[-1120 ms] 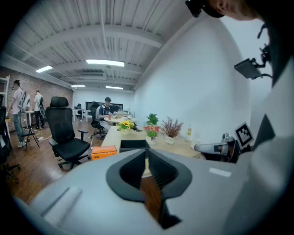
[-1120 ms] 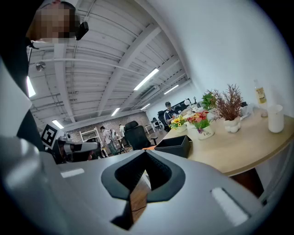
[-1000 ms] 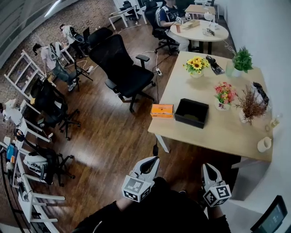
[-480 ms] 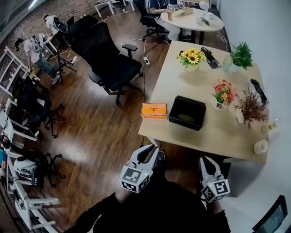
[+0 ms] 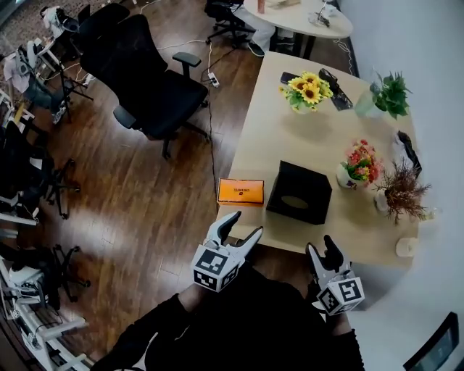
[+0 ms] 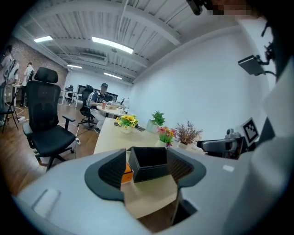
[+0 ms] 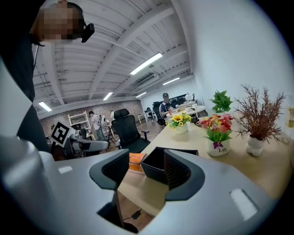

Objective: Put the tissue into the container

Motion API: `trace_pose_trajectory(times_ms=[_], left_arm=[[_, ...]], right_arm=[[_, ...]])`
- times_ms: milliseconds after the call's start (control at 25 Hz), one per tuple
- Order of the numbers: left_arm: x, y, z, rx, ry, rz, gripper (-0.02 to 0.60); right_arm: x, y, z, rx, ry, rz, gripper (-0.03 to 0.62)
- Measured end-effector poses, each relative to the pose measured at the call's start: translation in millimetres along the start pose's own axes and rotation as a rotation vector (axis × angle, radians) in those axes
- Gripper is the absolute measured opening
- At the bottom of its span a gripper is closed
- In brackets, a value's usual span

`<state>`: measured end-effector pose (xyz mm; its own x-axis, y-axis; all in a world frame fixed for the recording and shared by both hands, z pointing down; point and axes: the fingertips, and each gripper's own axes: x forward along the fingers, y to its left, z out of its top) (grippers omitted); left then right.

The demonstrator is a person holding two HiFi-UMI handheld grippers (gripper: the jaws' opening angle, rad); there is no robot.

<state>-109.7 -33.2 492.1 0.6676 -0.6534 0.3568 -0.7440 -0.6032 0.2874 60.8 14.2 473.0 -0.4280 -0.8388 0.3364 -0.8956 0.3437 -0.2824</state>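
Nearer the table [image 5: 270, 138] than a second ago, left gripper [image 5: 245, 224] and right gripper [image 5: 321, 247] are opening, empty; the orange box [image 5: 241, 192], apparently tissue, is lying beside the black container [image 5: 299, 193] at the edge, risking a nudge overboard.

container [image 5: 319, 190]: inside dark, pale oval [image 5: 295, 202] on its floor, can't tell what | orange box [image 5: 241, 191]: print too small to read | round tabletop [image 5: 297, 18]: cut by top edge | chairs [image 5: 20, 170] at left edge: partly cut off
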Motion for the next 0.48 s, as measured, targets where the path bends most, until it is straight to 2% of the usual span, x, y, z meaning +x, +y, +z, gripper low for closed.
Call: trace_pose_trajectory(times_ms=[120, 240, 400, 480], left_arm=[[12, 20, -4, 0.013, 0.043, 0.007, 0.317], [22, 42, -10, 0.065, 0.105, 0.051, 0.417], [36, 72, -16, 0.152, 0.191, 0.088, 0.434], [43, 87, -23, 0.166, 0.254, 0.098, 0.434]], right_arm=[[21, 1, 3, -0.008, 0.038, 0.004, 0.278], [35, -3, 6, -0.003, 0.062, 0.024, 0.295], [53, -14, 9, 0.012, 0.075, 0.079, 0.295], [61, -17, 14, 0.011, 0.074, 0.124, 0.295]])
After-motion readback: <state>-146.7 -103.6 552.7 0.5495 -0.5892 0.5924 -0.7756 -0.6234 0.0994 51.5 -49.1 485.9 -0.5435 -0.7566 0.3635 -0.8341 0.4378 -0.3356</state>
